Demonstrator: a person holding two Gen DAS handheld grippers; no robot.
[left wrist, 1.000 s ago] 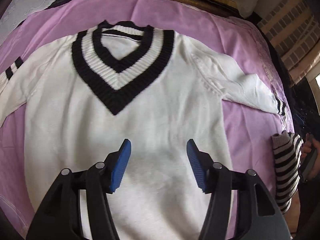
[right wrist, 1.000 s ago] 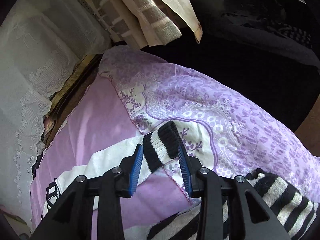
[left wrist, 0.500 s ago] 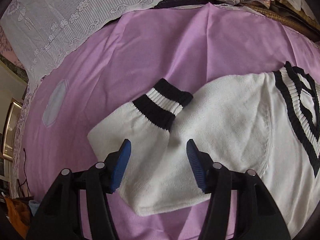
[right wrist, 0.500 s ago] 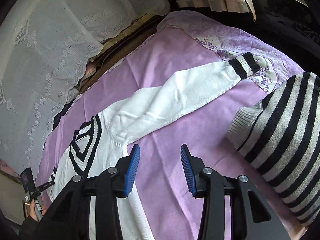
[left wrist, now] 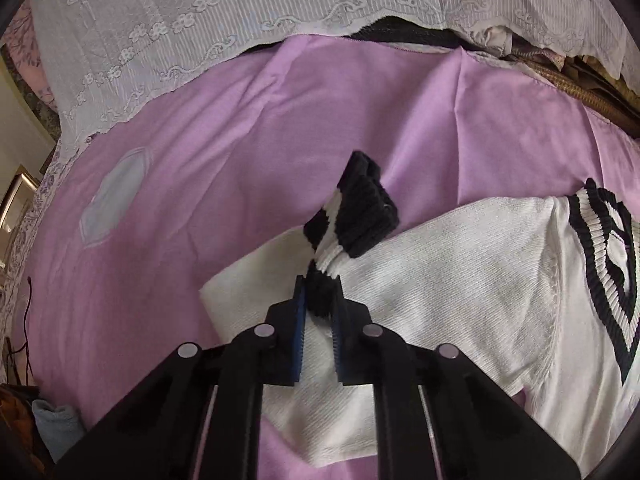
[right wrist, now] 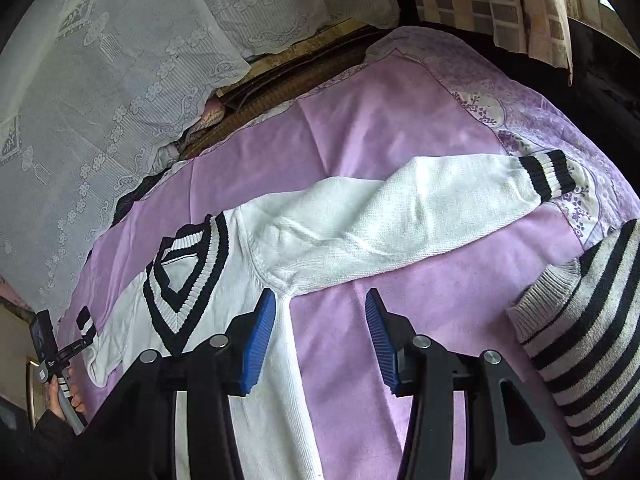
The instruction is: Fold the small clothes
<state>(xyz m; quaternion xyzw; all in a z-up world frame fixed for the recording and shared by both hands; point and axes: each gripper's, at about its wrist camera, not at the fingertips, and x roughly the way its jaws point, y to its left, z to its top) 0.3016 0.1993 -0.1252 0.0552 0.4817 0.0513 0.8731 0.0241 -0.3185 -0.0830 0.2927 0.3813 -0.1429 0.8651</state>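
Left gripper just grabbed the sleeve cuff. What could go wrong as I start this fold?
1. The left gripper pinches only the bunched striped cuff; the ribbing may slip out when pulled.
2. The other sleeve lies spread out, its cuff reaching the floral border, so the fold could end up lopsided.
3. The right gripper, jaws opening and empty, holds nothing, so the sweater may drag.

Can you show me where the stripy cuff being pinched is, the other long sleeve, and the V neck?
Pinched cuff point(left wrist: 356, 216), left wrist view: on its black ribbed band.
Long sleeve point(right wrist: 400, 216), right wrist view: on the middle of the white sleeve.
V neck point(right wrist: 184, 280), right wrist view: on the black-and-white ribbing.
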